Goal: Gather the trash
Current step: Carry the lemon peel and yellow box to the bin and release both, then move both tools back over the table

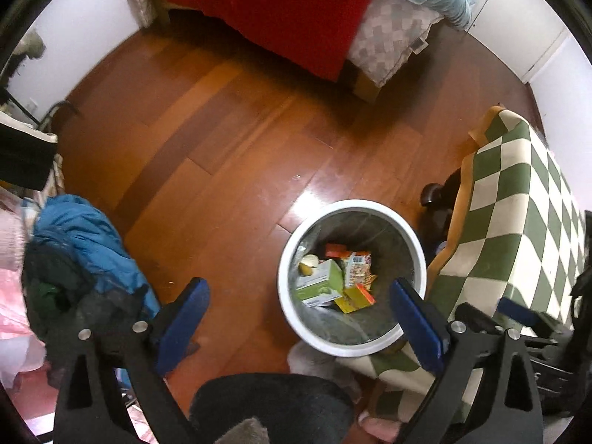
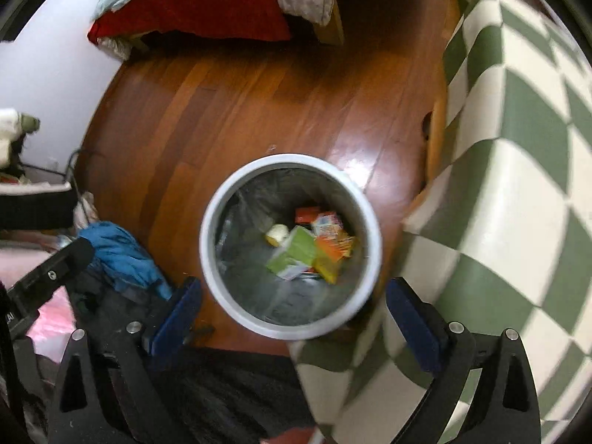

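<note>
Blue-padded fingers (image 2: 177, 314) of the right claw (image 2: 292, 314) fill the bottom of the right wrist view, spread wide apart and holding nothing; the left claw (image 1: 299, 314) stands the same way, apart and empty, low in its own view. Between the fingers in both views sits the white trash bin (image 2: 214, 259), lined with a grey bag, on the wooden floor (image 2: 222, 111) at centre frame; inside it lie a green carton (image 1: 320, 283), a yellow packet (image 1: 351, 298), an orange box (image 1: 335, 249) and a pale round scrap (image 1: 309, 261), so most of the collecting looks done. The right wrist view is blurred, which suggests fast motion; a quick swing could knock the bin's rim and tip it. The checked green-and-cream blanket (image 2: 518, 185) hangs just beside the bin at right; a finger could snag it. A blue garment (image 1: 85, 236) at lower left could be mistaken for trash.
</note>
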